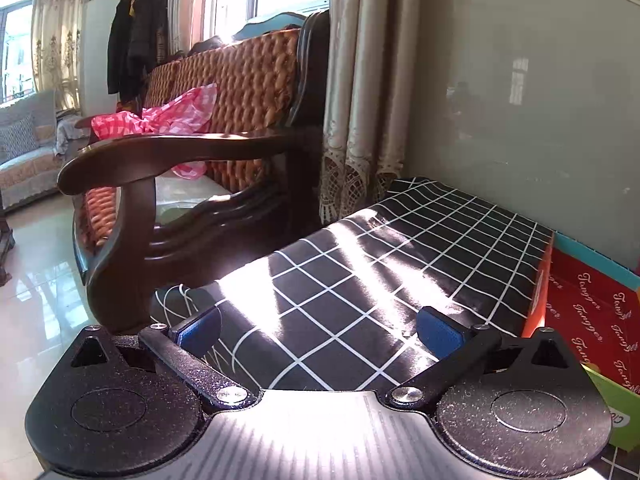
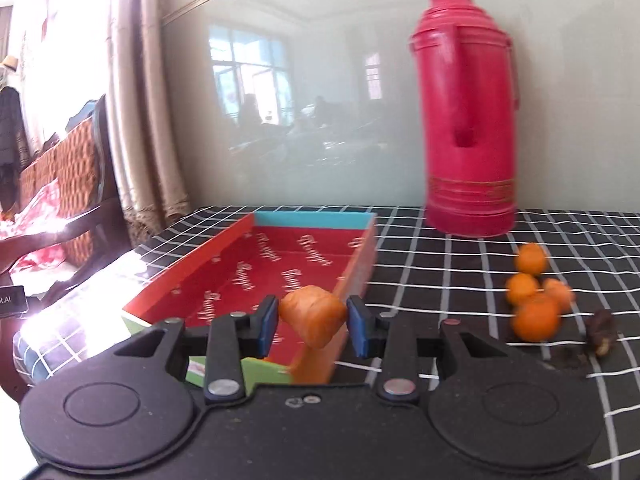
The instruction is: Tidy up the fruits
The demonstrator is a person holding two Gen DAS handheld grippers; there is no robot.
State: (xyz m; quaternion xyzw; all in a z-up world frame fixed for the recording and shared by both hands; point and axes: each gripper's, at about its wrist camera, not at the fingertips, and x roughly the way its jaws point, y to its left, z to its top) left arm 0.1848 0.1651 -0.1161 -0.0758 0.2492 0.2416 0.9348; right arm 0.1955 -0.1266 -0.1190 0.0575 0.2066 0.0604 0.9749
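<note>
In the right wrist view my right gripper point(image 2: 313, 322) is shut on an orange fruit point(image 2: 314, 316) and holds it above the near right wall of the red box point(image 2: 224, 280). Several small oranges point(image 2: 534, 300) lie in a loose pile on the checked cloth to the right. A dark brown piece point(image 2: 602, 330) lies beside them. In the left wrist view my left gripper point(image 1: 318, 330) is open and empty, low over the black checked cloth point(image 1: 360, 280). The red box's edge point(image 1: 592, 312) shows at its right.
A tall red thermos point(image 2: 468, 120) stands at the back of the table against the wall. A wooden armchair point(image 1: 180, 184) with woven cushions stands left of the table. Curtains point(image 1: 360, 100) hang at the back left corner.
</note>
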